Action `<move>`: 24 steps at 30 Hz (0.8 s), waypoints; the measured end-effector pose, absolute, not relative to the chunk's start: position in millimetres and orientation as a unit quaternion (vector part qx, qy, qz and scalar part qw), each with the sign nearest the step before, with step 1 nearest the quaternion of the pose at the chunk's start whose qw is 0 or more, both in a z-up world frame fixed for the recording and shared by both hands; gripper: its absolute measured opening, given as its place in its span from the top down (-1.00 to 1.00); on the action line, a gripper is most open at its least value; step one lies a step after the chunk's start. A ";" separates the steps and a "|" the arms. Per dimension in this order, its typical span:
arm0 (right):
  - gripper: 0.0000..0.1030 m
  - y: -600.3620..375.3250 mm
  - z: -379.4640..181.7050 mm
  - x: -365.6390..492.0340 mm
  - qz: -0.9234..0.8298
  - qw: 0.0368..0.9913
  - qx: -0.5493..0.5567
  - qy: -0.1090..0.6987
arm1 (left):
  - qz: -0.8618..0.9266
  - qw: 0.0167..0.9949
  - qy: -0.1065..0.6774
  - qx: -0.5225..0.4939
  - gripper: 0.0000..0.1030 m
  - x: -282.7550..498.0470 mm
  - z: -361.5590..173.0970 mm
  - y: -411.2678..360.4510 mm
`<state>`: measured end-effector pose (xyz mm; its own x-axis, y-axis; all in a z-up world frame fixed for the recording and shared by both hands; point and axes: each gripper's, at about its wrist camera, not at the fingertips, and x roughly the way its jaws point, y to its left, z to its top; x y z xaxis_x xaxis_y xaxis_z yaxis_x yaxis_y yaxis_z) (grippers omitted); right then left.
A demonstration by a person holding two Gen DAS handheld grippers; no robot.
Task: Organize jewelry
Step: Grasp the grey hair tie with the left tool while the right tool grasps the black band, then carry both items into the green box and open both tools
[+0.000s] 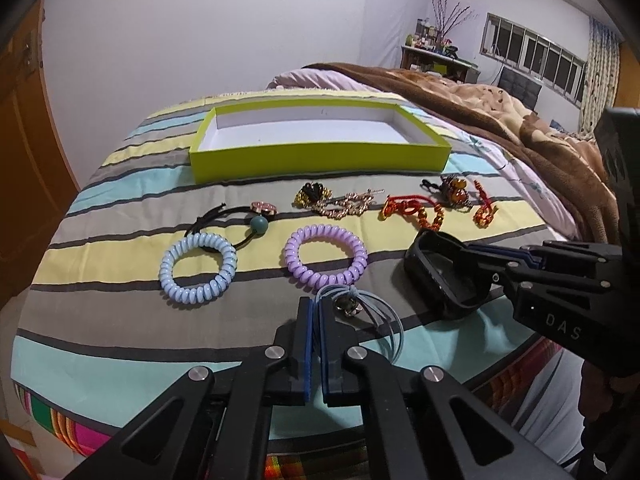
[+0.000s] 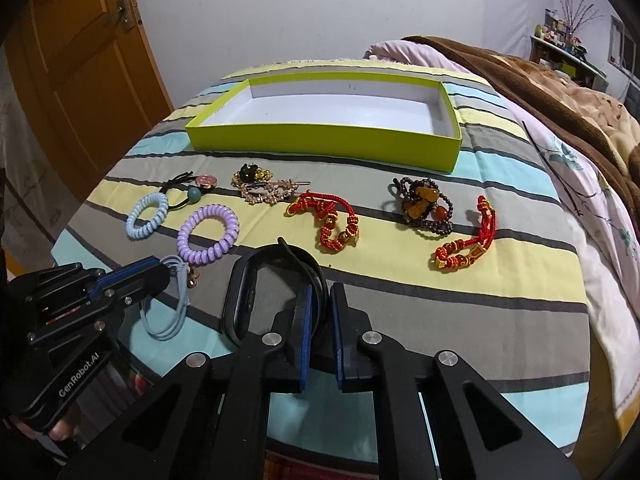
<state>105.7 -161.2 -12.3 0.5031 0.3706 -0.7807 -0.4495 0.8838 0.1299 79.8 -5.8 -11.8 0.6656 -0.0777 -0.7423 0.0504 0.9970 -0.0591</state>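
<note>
My left gripper [image 1: 317,308] is shut on a light blue hair tie with a bead [image 1: 362,310], low over the striped bedspread; it also shows in the right wrist view [image 2: 168,304]. My right gripper [image 2: 321,300] is shut on the strap of a black wristband [image 2: 256,292], also seen in the left wrist view [image 1: 444,272]. An empty lime-green box [image 1: 320,160] sits further back. A purple coil tie [image 1: 325,257], a blue coil tie [image 1: 198,268], a black tie with a teal bead [image 1: 258,222], a gold clip [image 1: 340,202], red bracelets [image 2: 332,220] and a dark bead bracelet [image 2: 426,206] lie between.
A brown blanket [image 1: 520,120] is heaped on the bed's right side. A wooden door [image 2: 80,60] stands at the left. A shelf with bottles [image 1: 436,56] and a window sit at the far wall.
</note>
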 end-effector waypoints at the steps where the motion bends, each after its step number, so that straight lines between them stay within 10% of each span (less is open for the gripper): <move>1: 0.83 -162.1 -11.4 104.7 0.238 0.866 -0.042 0.437 | -0.036 0.914 0.405 -0.018 0.96 79.0 -10.2 -5.5; 24: 0.83 -165.8 32.3 142.9 0.240 0.892 -0.036 0.382 | -0.032 0.935 0.349 -0.050 0.96 133.9 47.0 32.7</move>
